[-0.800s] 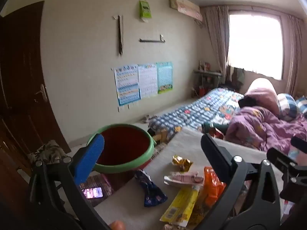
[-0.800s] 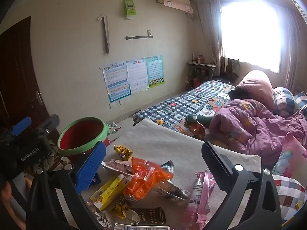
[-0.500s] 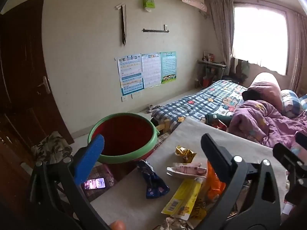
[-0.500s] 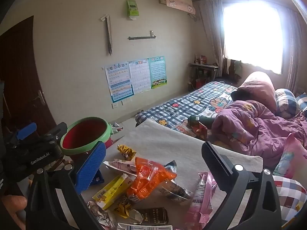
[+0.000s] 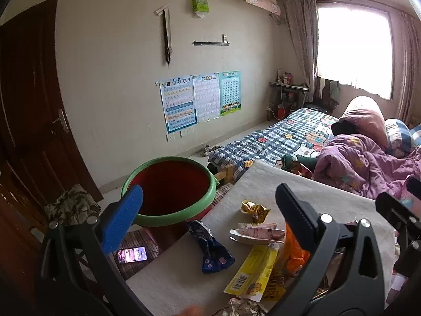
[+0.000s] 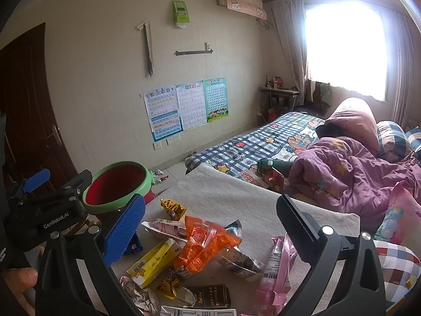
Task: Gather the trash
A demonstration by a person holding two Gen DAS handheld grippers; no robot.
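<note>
Both tools hover with jaws spread wide and empty. Between the right gripper (image 6: pixel 210 226)'s jaws lies a crumpled orange plastic wrapper (image 6: pixel 205 242) among other snack litter on the pale grey cloth (image 6: pixel 236 197). Between the left gripper (image 5: pixel 210 216)'s jaws lies a dark blue printed wrapper (image 5: pixel 213 250). Beyond its blue left pad stands the red plastic bin with green rim (image 5: pixel 171 187).

Far right: bed (image 6: pixel 263 142) under checked quilt, purple duvet (image 6: pixel 355 173) heaped. Three posters (image 5: pixel 200 100) on far wall. Left: dark door (image 5: pixel 29 105). Bright curtained window (image 6: pixel 344 50).
</note>
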